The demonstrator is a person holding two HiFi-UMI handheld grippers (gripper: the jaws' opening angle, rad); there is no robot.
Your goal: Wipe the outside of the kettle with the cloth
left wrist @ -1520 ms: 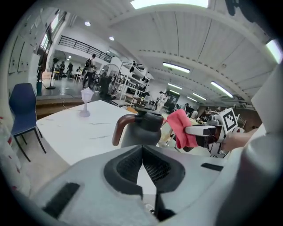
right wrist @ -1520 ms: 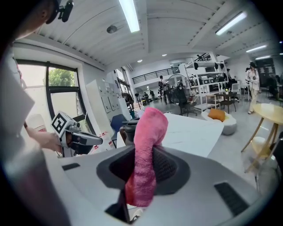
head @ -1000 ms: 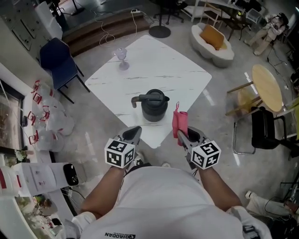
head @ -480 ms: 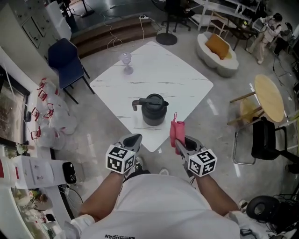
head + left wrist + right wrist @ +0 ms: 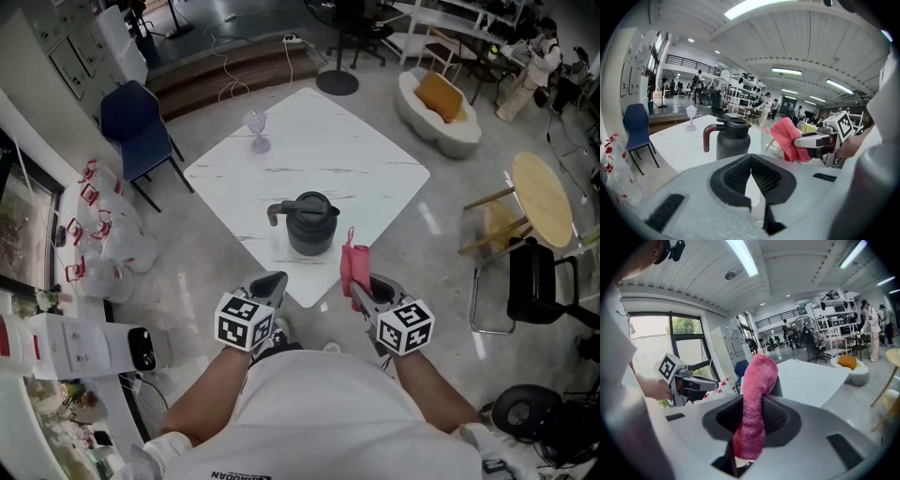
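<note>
A dark grey kettle (image 5: pixel 309 223) with a brown handle stands upright near the close corner of the white marble table (image 5: pixel 319 150). In the left gripper view, the kettle (image 5: pixel 732 143) is straight ahead of my left gripper (image 5: pixel 751 161), whose jaws are shut with nothing between them. My right gripper (image 5: pixel 361 284) is shut on a pink cloth (image 5: pixel 354 262), which sticks up from the jaws just short of the table corner, right of the kettle. In the right gripper view, the cloth (image 5: pixel 757 394) hides most of the kettle. Both grippers (image 5: pixel 272 281) hover short of the table's edge.
A clear stemmed glass (image 5: pixel 257 129) stands at the table's far left side. A blue chair (image 5: pixel 136 122) is left of the table, with white bags (image 5: pixel 112 248) on the floor. A round wooden table (image 5: pixel 542 197) and a black chair (image 5: pixel 536 281) are at the right.
The head view has shifted slightly. Both grippers and the cloth keep their places in front of the table corner.
</note>
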